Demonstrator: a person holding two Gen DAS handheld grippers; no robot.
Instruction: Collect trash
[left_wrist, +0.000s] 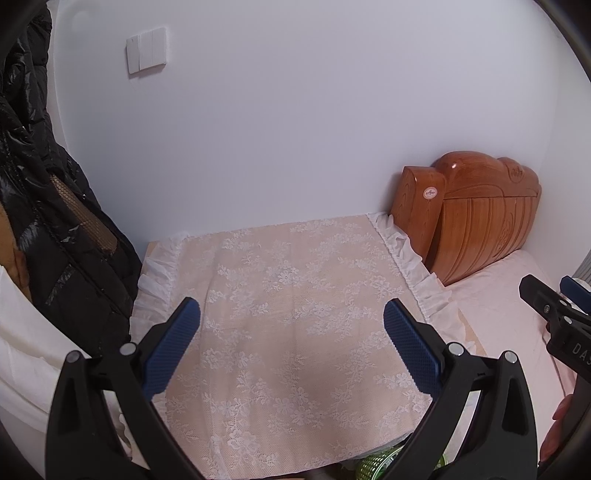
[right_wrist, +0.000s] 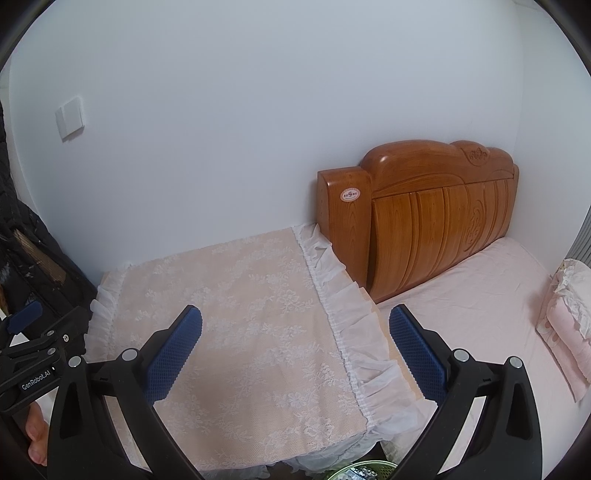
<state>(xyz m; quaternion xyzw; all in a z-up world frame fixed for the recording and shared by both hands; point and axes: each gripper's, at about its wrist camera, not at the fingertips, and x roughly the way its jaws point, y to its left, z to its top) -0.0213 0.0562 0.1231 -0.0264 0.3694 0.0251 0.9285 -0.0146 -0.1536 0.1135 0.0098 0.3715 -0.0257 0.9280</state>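
left wrist: above lace-covered table (left_wrist: 295, 314), facing wall, headboard (left_wrist: 480, 221) at 2 o'clock
right wrist: same, further right
shared: table (right_wrist: 240, 314), headboard (right_wrist: 424, 214)
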